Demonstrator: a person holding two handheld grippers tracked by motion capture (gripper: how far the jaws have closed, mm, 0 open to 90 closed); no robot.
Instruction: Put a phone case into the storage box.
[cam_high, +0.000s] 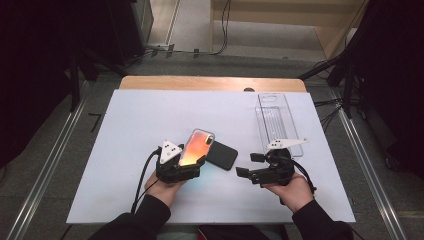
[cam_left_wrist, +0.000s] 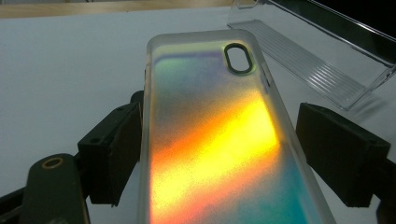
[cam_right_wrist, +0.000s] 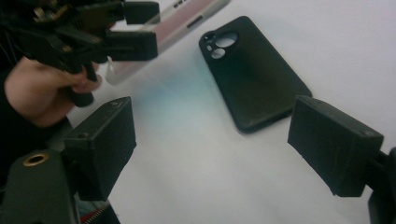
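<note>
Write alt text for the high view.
A person at a white table holds a gripper in each hand: the left gripper carries an iridescent phone case tilted above the table, and the right gripper hovers open and empty. A black phone lies flat between them, with a clear plastic tray farther back on the right.

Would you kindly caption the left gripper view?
Iridescent phone case between the left gripper jaws, clear tray beyond.

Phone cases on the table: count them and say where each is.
2. The iridescent phone case is between the left gripper jaws, lifted and tilted. The black phone case lies flat on the table just beyond it.
</note>
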